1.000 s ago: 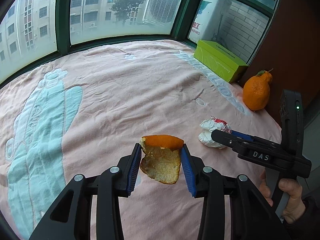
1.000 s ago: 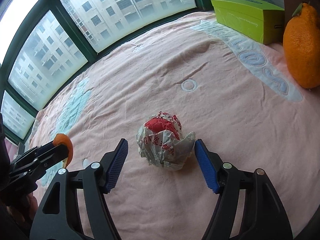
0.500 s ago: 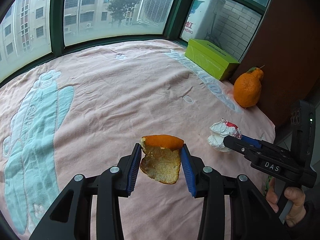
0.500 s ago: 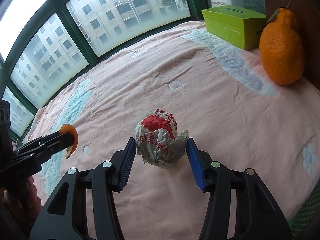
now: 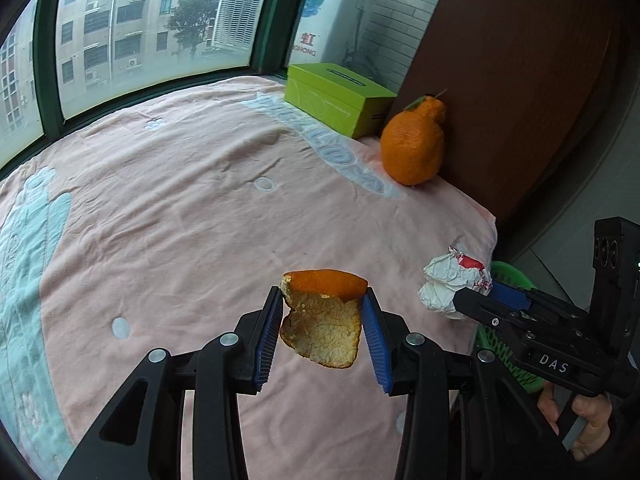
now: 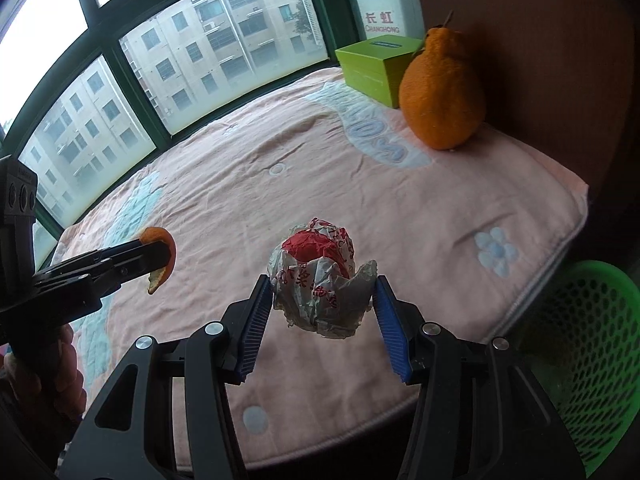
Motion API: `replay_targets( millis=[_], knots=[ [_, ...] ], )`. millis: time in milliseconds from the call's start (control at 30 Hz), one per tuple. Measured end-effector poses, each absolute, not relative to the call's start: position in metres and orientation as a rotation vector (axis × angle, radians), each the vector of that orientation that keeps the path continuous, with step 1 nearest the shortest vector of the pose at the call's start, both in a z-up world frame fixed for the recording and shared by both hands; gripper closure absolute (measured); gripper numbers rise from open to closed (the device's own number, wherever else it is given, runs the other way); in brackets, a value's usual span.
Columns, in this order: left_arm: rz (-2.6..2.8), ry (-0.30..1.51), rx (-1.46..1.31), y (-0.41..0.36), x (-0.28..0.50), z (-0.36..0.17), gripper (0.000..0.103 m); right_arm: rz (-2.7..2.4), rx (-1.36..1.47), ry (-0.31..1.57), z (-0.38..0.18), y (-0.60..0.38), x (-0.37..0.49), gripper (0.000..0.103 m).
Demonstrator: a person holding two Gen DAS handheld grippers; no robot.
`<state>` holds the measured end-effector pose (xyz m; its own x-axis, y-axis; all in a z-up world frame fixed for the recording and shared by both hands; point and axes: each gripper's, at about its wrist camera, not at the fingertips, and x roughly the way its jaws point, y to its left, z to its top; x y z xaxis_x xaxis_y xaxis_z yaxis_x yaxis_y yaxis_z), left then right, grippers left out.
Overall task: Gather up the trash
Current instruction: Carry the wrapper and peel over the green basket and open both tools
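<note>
Right gripper (image 6: 322, 312) clamps crumpled wrapper (image 6: 320, 280) above blanket (image 6: 400, 208); left gripper (image 6: 160, 258) pinches peel (image 6: 162, 256); green basket (image 6: 592, 360) at right.

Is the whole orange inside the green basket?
No, the whole orange sits on the pink blanket, away from the green basket.

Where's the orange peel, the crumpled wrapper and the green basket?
orange peel (image 5: 320, 332), left wrist view, pale inner side.
crumpled wrapper (image 6: 320, 284), right wrist view, middle.
green basket (image 6: 592, 340), right wrist view, mesh wall.
</note>
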<state>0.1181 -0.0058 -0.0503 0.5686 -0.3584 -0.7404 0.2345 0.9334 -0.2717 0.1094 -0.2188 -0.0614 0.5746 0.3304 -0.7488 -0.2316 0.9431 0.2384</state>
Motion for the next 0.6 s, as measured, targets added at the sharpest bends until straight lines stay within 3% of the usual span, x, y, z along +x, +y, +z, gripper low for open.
replay_targets(
  millis=[600],
  knots=[
    [-0.595, 0.951, -0.072, -0.155, 0.098, -0.047, 0.064, 0.048, 0.17, 0.916, -0.069, -0.381, 0.035, 0.051]
  ],
)
